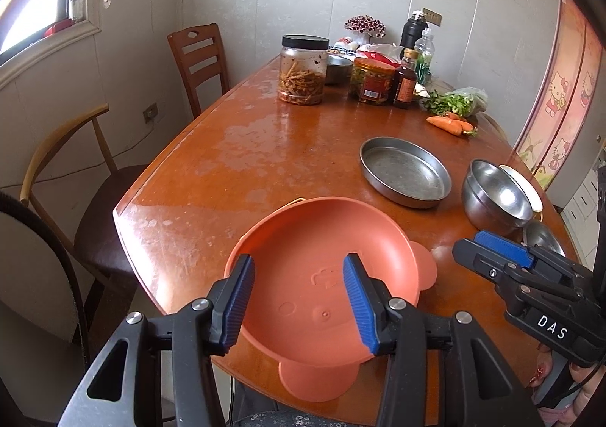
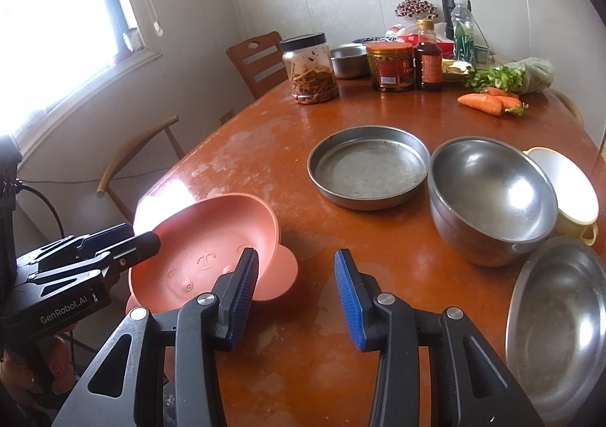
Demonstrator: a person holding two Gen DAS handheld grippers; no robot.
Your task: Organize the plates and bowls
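A salmon bear-shaped bowl (image 1: pixel 322 275) (image 2: pixel 212 249) sits at the near edge of the wooden table (image 1: pixel 246 161). My left gripper (image 1: pixel 299 298) is open, its fingers hanging over the bowl's inside; from the right wrist it shows (image 2: pixel 146 239) at the bowl's left rim. My right gripper (image 2: pixel 297 292) is open and empty above bare table right of the bowl; it also shows in the left wrist view (image 1: pixel 477 245). A flat steel pan (image 1: pixel 405 171) (image 2: pixel 369 165), a deep steel bowl (image 1: pixel 496 196) (image 2: pixel 490 196), a cream cup (image 2: pixel 568 192) and a shallow steel bowl (image 2: pixel 560 321) stand to the right.
At the far end stand a jar of pickles (image 1: pixel 303 71), an orange-lidded jar (image 1: pixel 373 80), sauce bottles (image 1: pixel 405 80), a steel bowl (image 2: pixel 348 59), greens (image 1: pixel 454 101) and carrots (image 1: pixel 450 124). Chairs (image 1: pixel 200 63) line the table's left side.
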